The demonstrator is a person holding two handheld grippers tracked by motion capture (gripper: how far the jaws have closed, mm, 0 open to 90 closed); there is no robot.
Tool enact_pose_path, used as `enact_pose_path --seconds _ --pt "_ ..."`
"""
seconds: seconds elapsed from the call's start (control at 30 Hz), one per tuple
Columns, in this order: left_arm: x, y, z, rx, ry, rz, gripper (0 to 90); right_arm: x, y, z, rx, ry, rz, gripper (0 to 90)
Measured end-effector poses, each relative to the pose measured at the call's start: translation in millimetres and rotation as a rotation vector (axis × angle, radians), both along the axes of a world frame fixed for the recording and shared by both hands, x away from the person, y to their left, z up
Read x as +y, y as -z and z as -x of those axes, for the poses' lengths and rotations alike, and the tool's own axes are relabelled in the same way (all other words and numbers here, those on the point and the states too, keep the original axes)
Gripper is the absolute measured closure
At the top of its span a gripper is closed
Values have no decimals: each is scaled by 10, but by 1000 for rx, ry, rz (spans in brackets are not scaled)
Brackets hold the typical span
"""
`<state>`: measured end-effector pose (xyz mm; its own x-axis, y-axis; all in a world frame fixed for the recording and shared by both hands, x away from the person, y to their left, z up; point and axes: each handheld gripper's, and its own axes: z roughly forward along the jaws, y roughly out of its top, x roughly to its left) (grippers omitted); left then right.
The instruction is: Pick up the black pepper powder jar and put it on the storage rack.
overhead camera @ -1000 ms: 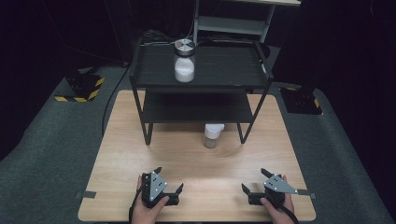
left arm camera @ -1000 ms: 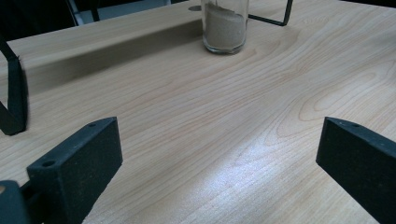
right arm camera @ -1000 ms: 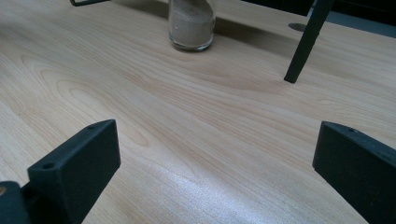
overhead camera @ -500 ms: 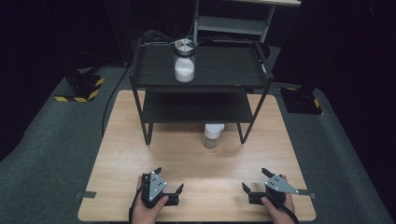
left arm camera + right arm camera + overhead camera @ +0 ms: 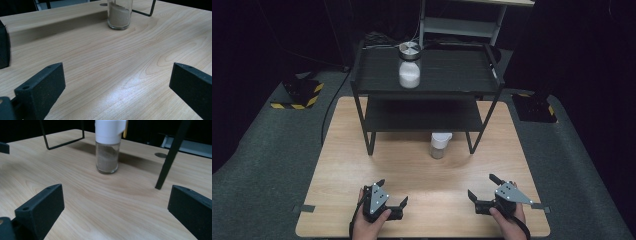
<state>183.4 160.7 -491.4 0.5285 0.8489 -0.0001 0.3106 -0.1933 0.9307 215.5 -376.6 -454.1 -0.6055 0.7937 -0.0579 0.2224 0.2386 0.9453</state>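
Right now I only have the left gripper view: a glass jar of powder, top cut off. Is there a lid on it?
Observer: Yes, the jar wears a white cap.
Operator: Where is it relative to the rack?
Observer: It stands on the table at the front of the rack, between the front legs, nearer the right one.
Operator: Anything on the rack?
Observer: A second jar with a metal lid stands on the top shelf, left of middle.
Operator: Right gripper?
Observer: The right gripper is open, low near the table's front edge, holding nothing.
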Motion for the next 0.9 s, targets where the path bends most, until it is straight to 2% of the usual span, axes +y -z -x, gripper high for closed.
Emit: enact_pose_path --seconds 0.23,0.47,0.7,0.9 --pt "-2 2 3 -2 8 -1 4 146 -43 -113 13 -6 -12 1" --pt "10 1 -9 2 13 4 4 311 -88 -307 11 -20 -7 1" --pt "5 5 2 -2 13 3 4 482 -62 -506 20 -22 6 2" --pt "6 11 12 -1 8 11 4 558 -33 -620 17 -30 1 2"
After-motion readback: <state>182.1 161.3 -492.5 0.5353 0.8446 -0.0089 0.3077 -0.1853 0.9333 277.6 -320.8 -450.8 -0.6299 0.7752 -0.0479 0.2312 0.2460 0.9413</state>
